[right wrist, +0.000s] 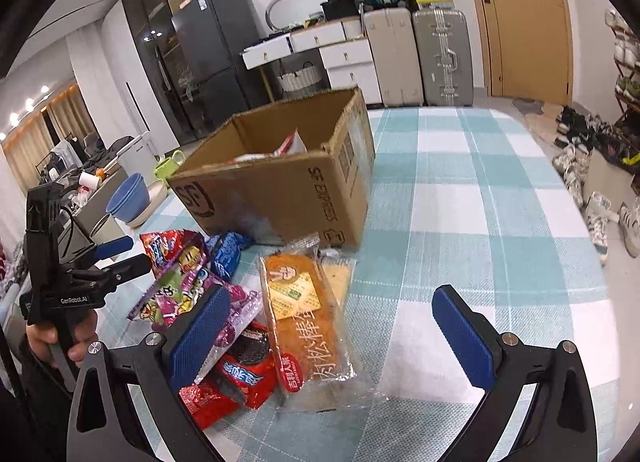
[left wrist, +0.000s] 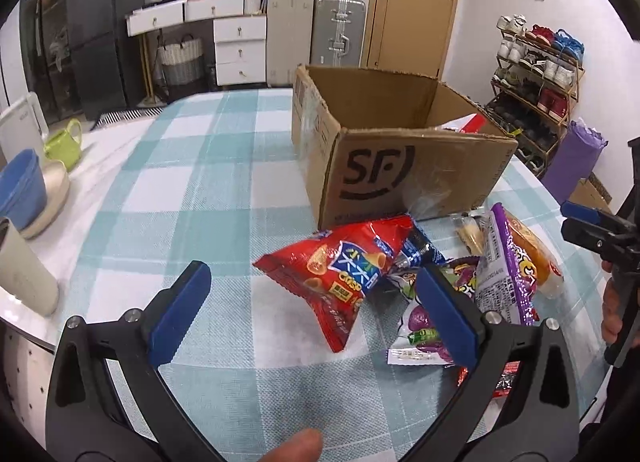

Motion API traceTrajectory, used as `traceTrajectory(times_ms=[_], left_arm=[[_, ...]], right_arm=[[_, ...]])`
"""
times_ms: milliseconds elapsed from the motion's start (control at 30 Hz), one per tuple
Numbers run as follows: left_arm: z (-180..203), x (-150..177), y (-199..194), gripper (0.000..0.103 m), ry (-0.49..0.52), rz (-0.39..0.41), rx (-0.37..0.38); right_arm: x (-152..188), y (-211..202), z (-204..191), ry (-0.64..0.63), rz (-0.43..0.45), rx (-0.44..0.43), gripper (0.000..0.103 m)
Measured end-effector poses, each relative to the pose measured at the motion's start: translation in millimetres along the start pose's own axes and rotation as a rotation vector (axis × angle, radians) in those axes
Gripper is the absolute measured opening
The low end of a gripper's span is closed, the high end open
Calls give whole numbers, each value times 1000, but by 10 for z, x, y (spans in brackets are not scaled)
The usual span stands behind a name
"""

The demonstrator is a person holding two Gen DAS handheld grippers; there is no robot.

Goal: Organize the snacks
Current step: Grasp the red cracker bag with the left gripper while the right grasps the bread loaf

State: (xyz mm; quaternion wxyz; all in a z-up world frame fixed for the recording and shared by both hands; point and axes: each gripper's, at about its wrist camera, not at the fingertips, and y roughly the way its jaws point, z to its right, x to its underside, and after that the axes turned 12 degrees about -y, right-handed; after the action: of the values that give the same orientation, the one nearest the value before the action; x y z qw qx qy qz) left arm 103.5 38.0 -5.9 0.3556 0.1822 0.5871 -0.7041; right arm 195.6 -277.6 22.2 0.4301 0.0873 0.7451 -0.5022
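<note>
An open cardboard SF box stands on the checked table with a red-and-white packet inside. A pile of snacks lies in front of it: a red chip bag, a purple-and-white candy bag, a clear-wrapped bread packet, a red cookie pack and a blue packet. My left gripper is open, just above the table, the red chip bag between its fingers. My right gripper is open over the bread packet.
Blue bowls, a beige cup, and a green mug sit along the table's left edge. The checked tablecloth stretches to the box's right. A shoe rack stands beyond the table.
</note>
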Motion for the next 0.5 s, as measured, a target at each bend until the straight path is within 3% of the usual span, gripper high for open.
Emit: traceTrajectory(times_ms=[500], left_arm=[[-91, 40, 275, 102, -35, -46, -19]], right_arm=[[114, 311, -71, -8, -91, -40, 102]])
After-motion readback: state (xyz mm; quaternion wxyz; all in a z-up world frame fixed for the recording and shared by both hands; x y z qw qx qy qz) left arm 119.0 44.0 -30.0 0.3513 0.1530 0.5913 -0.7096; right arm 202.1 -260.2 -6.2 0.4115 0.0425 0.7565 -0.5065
